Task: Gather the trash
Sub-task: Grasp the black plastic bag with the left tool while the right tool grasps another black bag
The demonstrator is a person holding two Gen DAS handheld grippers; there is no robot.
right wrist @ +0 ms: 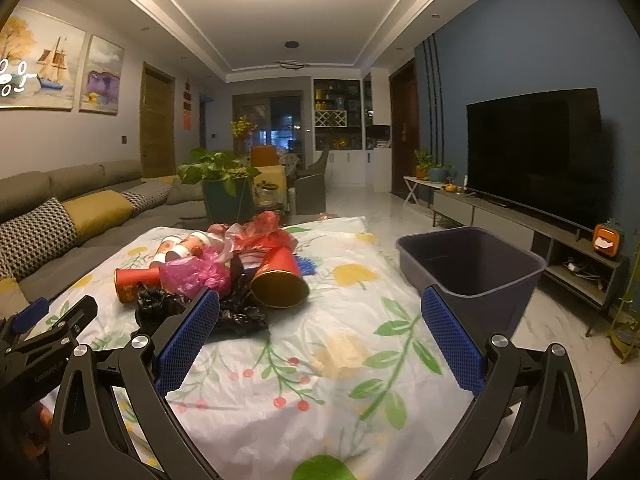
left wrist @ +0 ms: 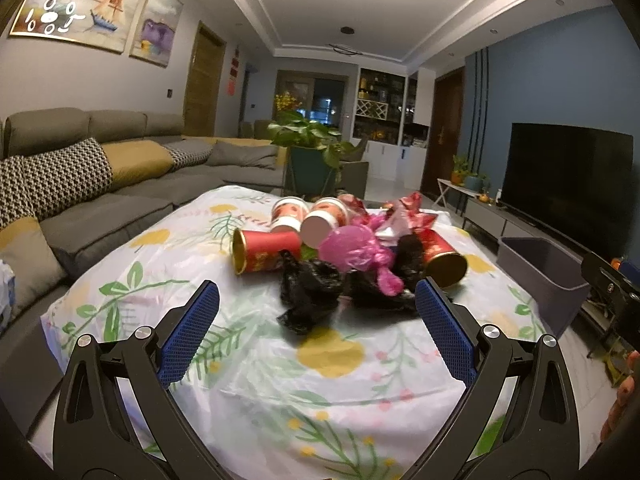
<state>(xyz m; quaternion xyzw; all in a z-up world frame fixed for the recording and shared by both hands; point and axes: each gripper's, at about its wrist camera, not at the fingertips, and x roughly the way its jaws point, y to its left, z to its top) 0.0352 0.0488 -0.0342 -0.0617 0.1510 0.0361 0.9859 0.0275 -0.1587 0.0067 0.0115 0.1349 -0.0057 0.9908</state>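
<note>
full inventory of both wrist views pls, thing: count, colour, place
floral cloth: 1, white with green and yellow print, covers the table
red paper cups: 2 clear, red with gold inside, lying in the pile
white-and-red cups: at least 2, on their sides, far side of pile
black bags: crumpled, count unclear, near edge of pile
pink bag: 1, middle of pile
red wrappers: several, back of pile
grey bin: 1, beside table, on the TV side
sofa: 1, grey, along the wall with the pictures
TV: 1, black, blue wall
left gripper: open, empty
right gripper: open, empty
</note>
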